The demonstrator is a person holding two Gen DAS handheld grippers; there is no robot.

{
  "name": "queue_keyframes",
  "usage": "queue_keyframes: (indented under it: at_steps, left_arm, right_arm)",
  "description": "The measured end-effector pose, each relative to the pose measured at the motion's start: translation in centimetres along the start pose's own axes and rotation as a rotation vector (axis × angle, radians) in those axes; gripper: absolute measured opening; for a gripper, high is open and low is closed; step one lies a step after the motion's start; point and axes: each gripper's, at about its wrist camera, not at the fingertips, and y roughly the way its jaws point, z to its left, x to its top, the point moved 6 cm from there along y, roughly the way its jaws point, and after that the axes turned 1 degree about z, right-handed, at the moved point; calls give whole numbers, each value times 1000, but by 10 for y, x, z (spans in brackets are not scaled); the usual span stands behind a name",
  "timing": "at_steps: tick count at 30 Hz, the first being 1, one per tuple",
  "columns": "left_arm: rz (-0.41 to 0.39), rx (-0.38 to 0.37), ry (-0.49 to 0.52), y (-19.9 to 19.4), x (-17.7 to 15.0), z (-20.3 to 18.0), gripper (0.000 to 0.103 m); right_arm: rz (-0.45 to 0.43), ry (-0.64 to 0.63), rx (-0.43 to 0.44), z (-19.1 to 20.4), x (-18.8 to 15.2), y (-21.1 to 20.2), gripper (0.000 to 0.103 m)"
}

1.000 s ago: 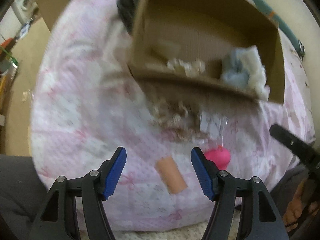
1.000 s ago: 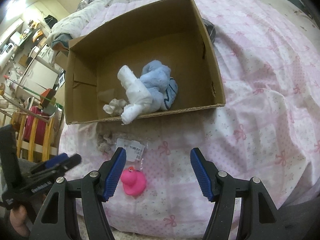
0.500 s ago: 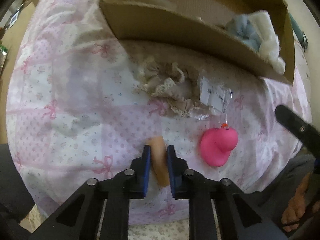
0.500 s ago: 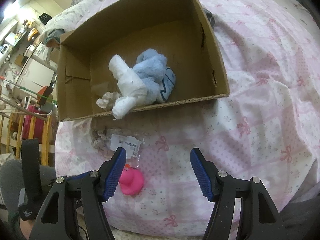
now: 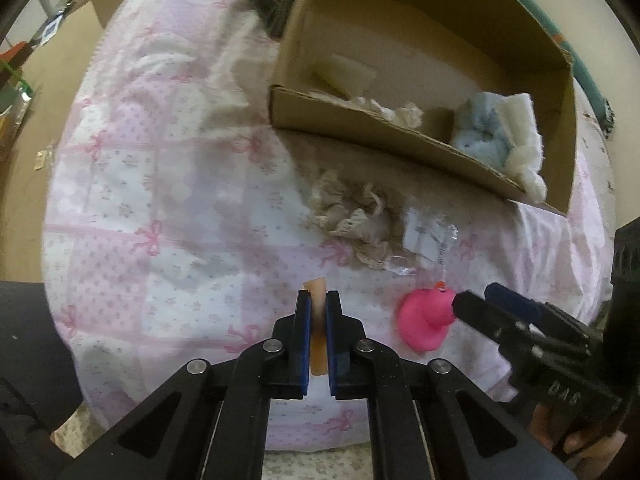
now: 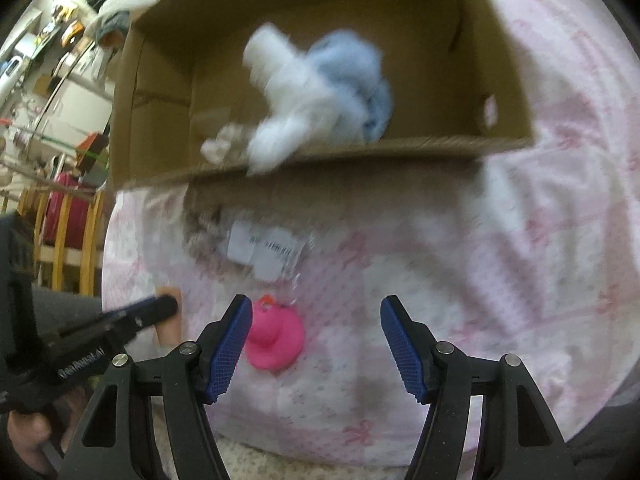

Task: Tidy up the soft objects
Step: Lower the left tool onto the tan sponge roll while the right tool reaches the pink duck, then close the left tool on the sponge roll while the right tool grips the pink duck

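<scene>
Left wrist view: my left hand-held gripper [image 5: 319,320] is clamped on the peach foam stick [image 5: 316,292], blue pads squeezing both sides, stick end poking out past the tips, over the pink bow-print bed cover [image 5: 160,200]. Pink rubber duck [image 5: 426,322] sits on the cover just right of it, with my right hand-held gripper [image 5: 476,304] coming in from the right, one finger touching or almost touching the duck, can't tell which. Right wrist view: right hand-held gripper [image 6: 316,340] jaws apart, duck [image 6: 276,338] between them, close against the left pad, nothing squeezed. Beige lace cloth [image 5: 352,216] and a clear tagged bag [image 5: 430,238] lie near the cardboard box [image 5: 400,140]. Inside the box: blue fuzzy toy [image 5: 482,134], white fluffy cloth [image 5: 524,152], small cream cloth [image 5: 396,110]
</scene>
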Motion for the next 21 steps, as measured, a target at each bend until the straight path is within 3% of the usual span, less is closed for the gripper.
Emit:
queue_keyframes:
  at_steps: [4,10,12,13,15,21]
  left_arm:
    - [-6,13,-10,-4,3,11,6]
    - [-29,43,20,-7,2,13,6]
    - [-26,46,18,-6,3,15,6]
    - [-27,46,17,-4,4,12,6]
    - [-42,46,20,-3,7,6,6]
    - [-85,29,35,-14,11,-1,6]
  right_arm:
    - [41,-36,23,14,-4,14,70]
    - [97,-111,-23,27,-15,38,70]
    - [90,-143,-59,30,-19,42,62]
    - [88,-159,-57,33,-20,43,53]
    - [87,-178,-43,38,-22,43,46]
    - [74,-224,-64,43,-28,44,45]
